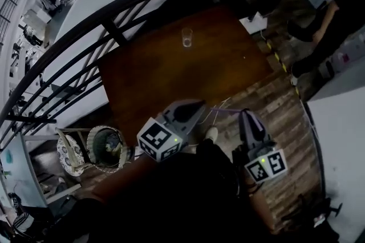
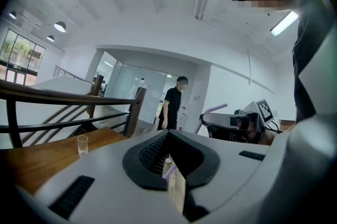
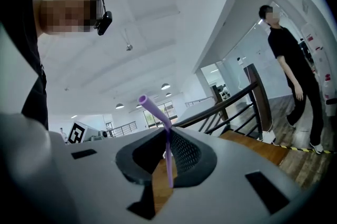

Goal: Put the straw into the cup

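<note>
- the right gripper (image 3: 167, 132) has its jaws clenched on a lilac bendy straw (image 3: 168, 160); the straw's bent top sticks up and to the left above the jaw tips, and its straight part runs down through the slit between them.
- the left gripper (image 2: 168, 136) has its jaws pressed together, and a short lilac piece of the straw (image 2: 169, 172) shows in the slit between them, seemingly pinched there.
- in the head view the straw (image 1: 225, 110) spans the gap from the left gripper (image 1: 199, 105) to the right gripper (image 1: 246, 113), above the near edge of the table and the plank floor.
- the cup (image 1: 187, 37), a small clear glass, stands upright on the far part of the brown wooden table (image 1: 171, 76), well apart from both grippers and the straw. the left gripper view shows the cup (image 2: 82, 145) empty.
- a round woven basket (image 1: 91, 150) stands on the floor at the table's near left corner. something dark lies in it, but what it is cannot be made out.
- a dark curved railing (image 1: 114, 8) runs behind the table.
- a person in black (image 1: 336, 25) stands beyond the table's far right corner.
</note>
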